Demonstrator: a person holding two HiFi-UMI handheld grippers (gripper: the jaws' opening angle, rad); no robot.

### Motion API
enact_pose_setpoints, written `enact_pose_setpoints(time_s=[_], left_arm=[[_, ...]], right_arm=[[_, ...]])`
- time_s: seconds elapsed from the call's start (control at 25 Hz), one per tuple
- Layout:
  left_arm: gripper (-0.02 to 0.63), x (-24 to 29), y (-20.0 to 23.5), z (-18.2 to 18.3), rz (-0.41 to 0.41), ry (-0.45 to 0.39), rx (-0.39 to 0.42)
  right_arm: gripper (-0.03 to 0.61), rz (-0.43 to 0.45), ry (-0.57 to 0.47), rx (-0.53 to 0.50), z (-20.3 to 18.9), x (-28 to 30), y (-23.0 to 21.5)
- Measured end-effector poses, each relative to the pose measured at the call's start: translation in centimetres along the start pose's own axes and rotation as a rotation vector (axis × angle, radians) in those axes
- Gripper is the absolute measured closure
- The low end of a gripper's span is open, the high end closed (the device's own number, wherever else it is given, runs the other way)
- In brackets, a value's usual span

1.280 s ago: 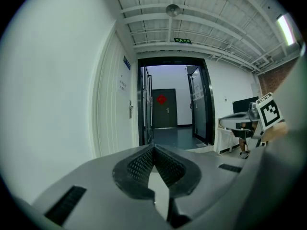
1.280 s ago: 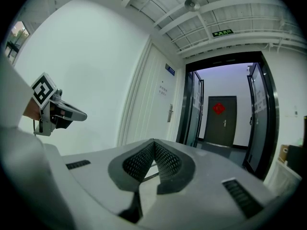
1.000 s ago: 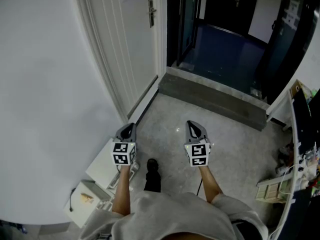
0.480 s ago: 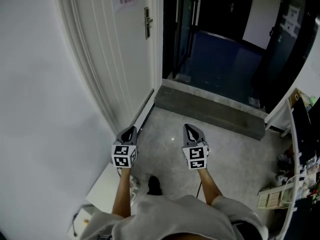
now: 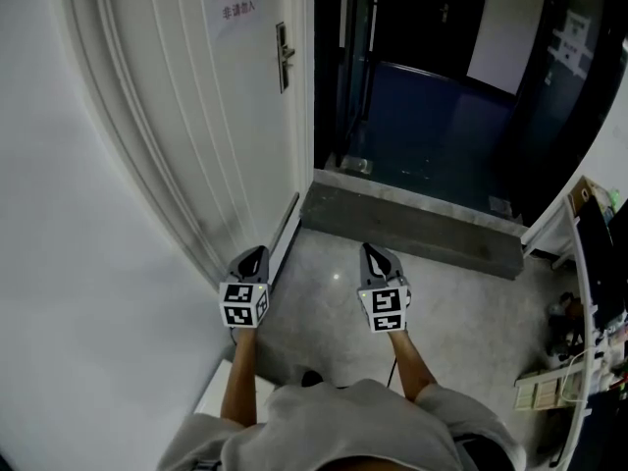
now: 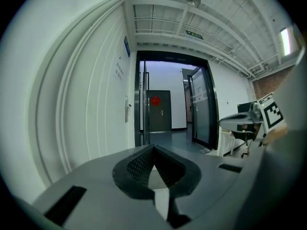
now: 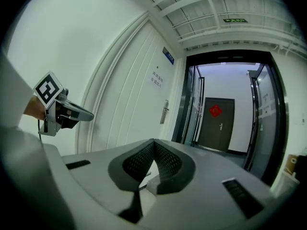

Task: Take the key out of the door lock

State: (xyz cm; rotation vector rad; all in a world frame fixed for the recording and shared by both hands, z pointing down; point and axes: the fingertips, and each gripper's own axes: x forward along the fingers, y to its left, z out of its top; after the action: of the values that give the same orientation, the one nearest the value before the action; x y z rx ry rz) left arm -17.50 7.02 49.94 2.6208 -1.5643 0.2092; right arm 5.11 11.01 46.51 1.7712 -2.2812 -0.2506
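Ahead on our left the white door (image 5: pixel 196 116) stands open, its edge against the dark doorway (image 5: pixel 432 86), and a grey step (image 5: pixel 412 226) crosses the bare floor (image 5: pixel 314 297). Our left hand-held gripper (image 5: pixel 253 255) and right hand-held gripper (image 5: pixel 375 251) are both clenched on nothing. The lock plate (image 5: pixel 283 55) is well ahead, and the key is too small to make out.

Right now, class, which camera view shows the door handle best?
The right gripper view: the door handle shows plate and lever clearly. The head view shows it dark, from above; the left gripper view, small and oblique.
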Motion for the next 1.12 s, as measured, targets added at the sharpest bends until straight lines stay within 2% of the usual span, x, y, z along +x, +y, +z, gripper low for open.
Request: enact_pose_setpoints(time_s=[0.2,0.6,0.84,1.12], left_arm=[[0.595,3.4,2.1,-0.3,-0.027,0.011,-0.008],[0.595,9.4,2.8,-1.3,-0.070,0.028,-0.019],[0.595,14.0,4.3,-0.4,-0.055,0.019,-0.008],[0.595,21.4,7.0,0.6,-0.021,0.032,-0.008]], right_arm=[[0.555,-0.018,0.026,0.002,-0.7,3.2,-0.1],[0.554,-0.037,0.049,0.016,-2.5,7.9,-1.8],[0.554,-0.023,0.040,0.019,-3.1,12.7,-3.9],[0.554,0.021,0.031,0.023,-3.6,21.1,-6.8]])
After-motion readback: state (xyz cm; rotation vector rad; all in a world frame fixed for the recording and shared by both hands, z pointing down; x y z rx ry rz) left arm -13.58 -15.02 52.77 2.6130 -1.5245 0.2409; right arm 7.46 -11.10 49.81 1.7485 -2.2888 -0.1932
